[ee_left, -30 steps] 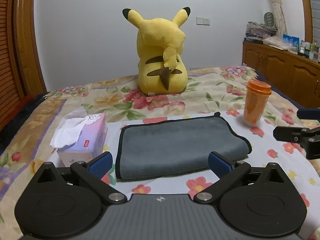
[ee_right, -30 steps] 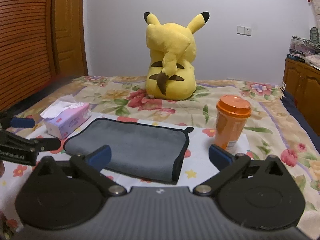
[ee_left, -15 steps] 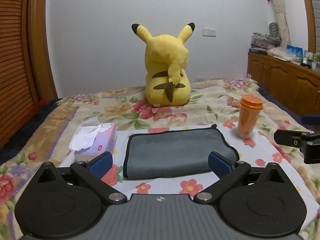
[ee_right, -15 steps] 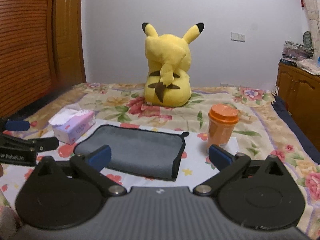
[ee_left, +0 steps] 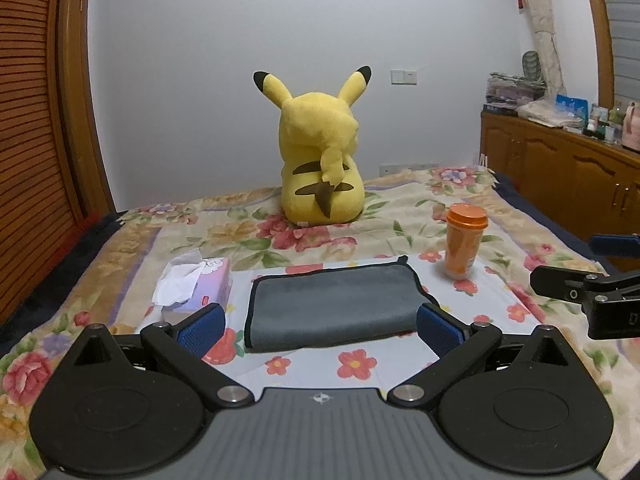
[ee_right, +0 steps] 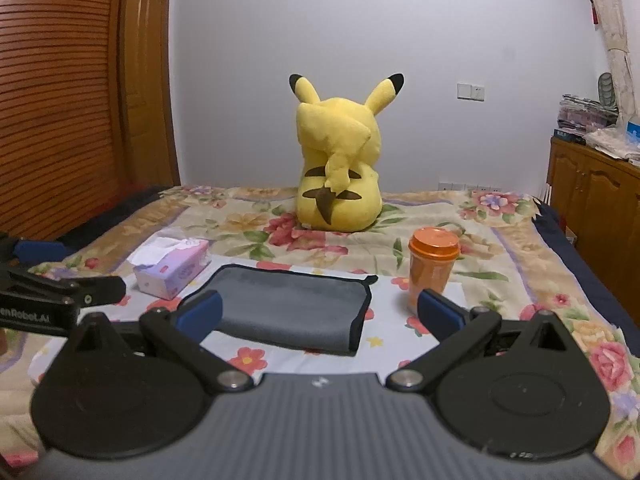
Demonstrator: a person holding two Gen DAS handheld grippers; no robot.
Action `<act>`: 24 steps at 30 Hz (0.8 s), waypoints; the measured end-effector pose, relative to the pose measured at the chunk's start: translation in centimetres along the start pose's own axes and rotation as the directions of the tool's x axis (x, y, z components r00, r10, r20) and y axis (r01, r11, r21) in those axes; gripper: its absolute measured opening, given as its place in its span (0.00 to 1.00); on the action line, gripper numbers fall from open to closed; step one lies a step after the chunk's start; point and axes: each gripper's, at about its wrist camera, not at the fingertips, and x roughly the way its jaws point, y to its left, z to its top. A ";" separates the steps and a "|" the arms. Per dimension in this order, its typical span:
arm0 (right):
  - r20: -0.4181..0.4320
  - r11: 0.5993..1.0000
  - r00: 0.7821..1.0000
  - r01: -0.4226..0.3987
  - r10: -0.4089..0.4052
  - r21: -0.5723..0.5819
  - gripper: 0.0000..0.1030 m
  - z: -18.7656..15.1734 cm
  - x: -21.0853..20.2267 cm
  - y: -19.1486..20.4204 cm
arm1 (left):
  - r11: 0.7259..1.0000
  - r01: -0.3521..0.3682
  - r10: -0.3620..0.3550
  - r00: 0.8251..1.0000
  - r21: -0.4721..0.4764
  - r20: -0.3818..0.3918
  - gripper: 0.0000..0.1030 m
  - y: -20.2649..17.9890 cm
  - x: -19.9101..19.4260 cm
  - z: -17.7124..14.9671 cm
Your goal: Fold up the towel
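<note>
Two grippers hover above the flowered bedspread (ee_left: 120, 248), both spread wide with nothing between their blue pads: the left gripper (ee_left: 320, 326) and the right gripper (ee_right: 320, 310) hold only air. From the left wrist view the grey towel (ee_left: 332, 304) lies at twelve o'clock just beyond the fingers, flat on the bed and apparently already doubled into a neat black-edged rectangle. A tissue box (ee_left: 196, 284) sits near it at ten o'clock, an orange cup (ee_left: 464, 246) near its far corner at one o'clock, and a yellow plush (ee_left: 322, 168) well beyond at twelve.

The fold looks finished or nearly so. If another fold is wanted, I judge it best for each gripper to come down on a near corner, pinch both layers together, then lift evenly and carry toward twelve o'clock, keeping the edge clear of the cup, which could tip easily on soft bedding
</note>
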 end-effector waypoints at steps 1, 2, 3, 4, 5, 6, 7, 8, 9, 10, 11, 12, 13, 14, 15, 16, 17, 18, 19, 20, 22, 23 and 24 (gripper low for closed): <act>0.003 1.000 1.000 0.001 -0.001 -0.001 1.00 -0.1 -0.3 0.0 | 1.000 0.000 0.000 1.000 0.002 0.001 1.00 -0.1 -0.3 -0.1; 0.005 1.000 1.000 0.002 -0.002 -0.001 1.00 -0.1 -0.6 0.0 | 1.000 0.000 0.000 1.000 0.004 0.001 1.00 -0.3 -0.6 -0.2; 0.008 1.000 1.000 0.003 -0.003 0.000 1.00 -0.2 -0.9 0.0 | 1.000 0.001 -0.001 1.000 0.006 0.000 1.00 -0.4 -1.0 -0.4; 0.010 1.000 1.000 0.004 -0.004 0.002 1.00 -0.3 -1.1 0.0 | 1.000 0.001 -0.001 1.000 0.006 0.000 1.00 -0.5 -1.3 -0.5; 0.011 1.000 1.000 0.003 -0.003 0.003 1.00 -0.4 -1.4 0.1 | 1.000 0.002 -0.002 1.000 0.006 -0.001 1.00 -0.5 -1.5 -0.6; 0.013 1.000 1.000 0.004 -0.004 0.004 1.00 -0.5 -1.7 0.1 | 1.000 0.003 -0.003 1.000 0.006 -0.001 1.00 -0.6 -1.8 -0.8; 0.014 1.000 1.000 0.005 -0.005 0.006 1.00 -0.6 -1.9 0.1 | 1.000 0.004 -0.004 1.000 0.007 -0.003 1.00 -0.6 -2.0 -1.0; 0.014 1.000 1.000 0.005 -0.005 0.008 1.00 -0.8 -2.1 0.2 | 1.000 0.005 -0.005 1.000 0.006 -0.004 1.00 -0.7 -2.2 -1.1; 0.012 1.000 1.000 0.004 -0.005 0.010 1.00 -0.9 -2.2 0.2 | 1.000 0.006 -0.006 1.000 0.006 -0.005 1.00 -0.7 -2.4 -1.3; 0.012 1.000 1.000 0.004 -0.004 0.010 1.00 -1.0 -2.4 0.3 | 1.000 0.006 -0.006 1.000 0.006 -0.007 1.00 -0.8 -2.6 -1.5; 0.011 1.000 1.000 0.004 -0.004 0.008 1.00 -1.2 -2.5 0.3 | 1.000 0.006 -0.006 1.000 0.005 -0.008 1.00 -0.8 -2.7 -1.7; 0.010 1.000 1.000 0.004 -0.004 0.006 1.00 -1.4 -2.6 0.4 | 1.000 0.007 -0.007 1.000 0.001 -0.011 1.00 -0.7 -2.8 -1.9; 0.009 1.000 1.000 0.003 -0.003 0.006 1.00 -1.5 -2.7 0.5 | 1.000 0.008 -0.008 1.000 -0.002 -0.013 1.00 -0.7 -2.9 -2.1; 0.008 1.000 1.000 0.002 -0.002 0.007 1.00 -1.7 -2.9 0.6 | 1.000 0.008 -0.008 1.000 -0.005 -0.016 1.00 -0.7 -3.0 -2.4; 0.007 1.000 1.000 0.002 -0.002 0.008 1.00 -1.8 -3.0 0.6 | 1.000 0.008 -0.008 1.000 -0.007 -0.018 1.00 -0.7 -3.1 -2.6; 0.006 1.000 1.000 0.001 -0.001 0.010 1.00 -2.0 -3.0 0.6 | 1.000 0.007 -0.007 1.000 -0.008 -0.024 1.00 -0.6 -3.1 -2.9; 0.003 1.000 1.000 -0.001 0.001 0.012 1.00 -2.2 -3.1 0.7 | 1.000 0.006 -0.006 1.000 -0.008 -0.028 1.00 -0.6 -3.1 -3.1; -0.001 1.000 1.000 -0.001 0.001 0.014 1.00 -2.4 -3.1 0.7 | 1.000 0.006 -0.007 0.999 -0.010 -0.033 1.00 -0.6 -3.1 -3.3; -0.004 1.000 1.000 -0.001 0.001 0.014 1.00 -2.6 -3.1 0.8 | 1.000 0.006 -0.007 0.999 -0.013 -0.036 1.00 -0.5 -3.1 -3.6; -0.007 1.000 1.000 -0.001 0.002 0.014 1.00 -2.7 -3.1 0.8 | 1.000 0.006 -0.006 0.999 -0.016 -0.040 1.00 -0.4 -3.0 -3.7; -0.012 1.000 1.000 -0.002 0.002 0.012 1.00 -3.0 -3.0 1.0 | 1.000 0.004 -0.005 0.999 -0.022 -0.047 1.00 -0.3 -3.0 -4.2; -0.014 1.000 1.000 -0.002 0.003 0.013 1.00 -3.2 -3.0 1.0 | 1.000 0.003 -0.004 0.999 -0.023 -0.051 1.00 -0.2 -2.9 -4.4; -0.016 1.000 1.000 -0.002 0.003 0.014 1.00 -3.3 -3.0 1.0 | 1.000 0.002 -0.003 0.998 -0.024 -0.055 1.00 -0.1 -2.8 -4.7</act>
